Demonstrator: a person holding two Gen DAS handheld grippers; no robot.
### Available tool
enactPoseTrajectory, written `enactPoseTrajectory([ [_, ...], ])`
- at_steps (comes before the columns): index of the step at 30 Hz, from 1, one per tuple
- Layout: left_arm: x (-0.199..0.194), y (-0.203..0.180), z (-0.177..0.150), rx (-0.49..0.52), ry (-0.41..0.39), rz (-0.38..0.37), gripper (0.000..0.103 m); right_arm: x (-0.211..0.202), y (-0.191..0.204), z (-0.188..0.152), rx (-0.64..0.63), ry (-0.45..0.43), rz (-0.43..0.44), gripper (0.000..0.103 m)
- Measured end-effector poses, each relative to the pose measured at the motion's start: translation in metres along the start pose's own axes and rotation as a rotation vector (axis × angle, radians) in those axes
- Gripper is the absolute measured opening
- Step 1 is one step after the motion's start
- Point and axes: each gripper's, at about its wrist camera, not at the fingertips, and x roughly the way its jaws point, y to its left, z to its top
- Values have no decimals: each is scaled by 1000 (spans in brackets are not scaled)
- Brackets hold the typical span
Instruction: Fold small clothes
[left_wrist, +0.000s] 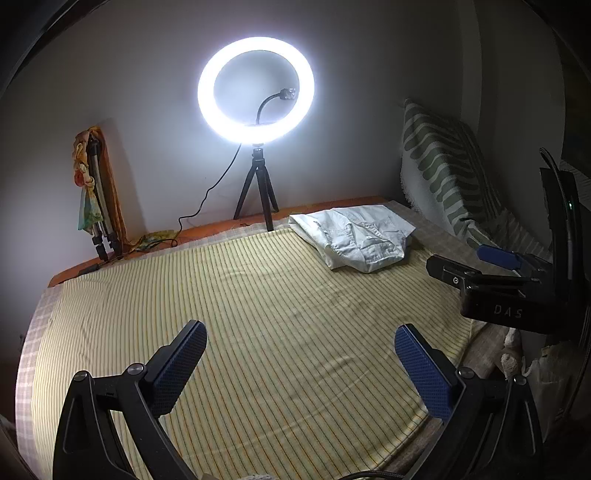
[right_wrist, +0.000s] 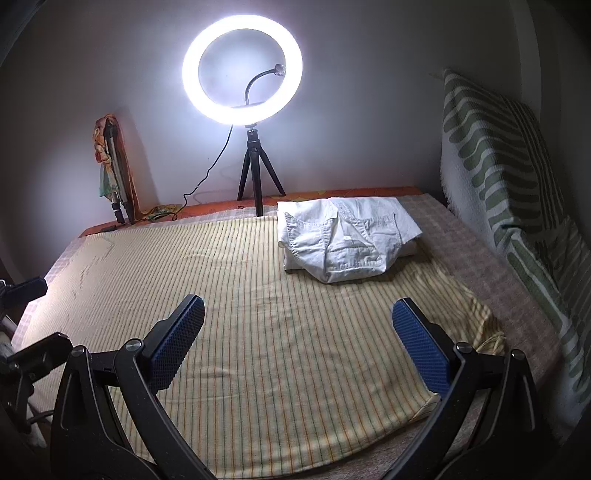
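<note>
Two grippers hover above a yellow striped cloth (right_wrist: 258, 314) spread flat over the bed. The left gripper (left_wrist: 301, 363) has its blue-padded fingers spread wide with nothing between them, and the right gripper (right_wrist: 298, 341) is likewise spread apart and holding nothing. A pile of small white clothes (right_wrist: 343, 240) lies at the far right part of the striped cloth, well apart from both grippers; it looks loosely folded, though the fisheye view makes this hard to judge. Behind it a lit ring light (right_wrist: 242, 68) stands on a small tripod against the wall. A green-patterned blanket (right_wrist: 509, 177) leans along the right side.
</note>
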Motion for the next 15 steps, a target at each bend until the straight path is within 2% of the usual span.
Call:
enactPoseTrajectory([
  [15,-1,-2,-1,-7,8,-11,103,11,4,0,21,11,13,103],
])
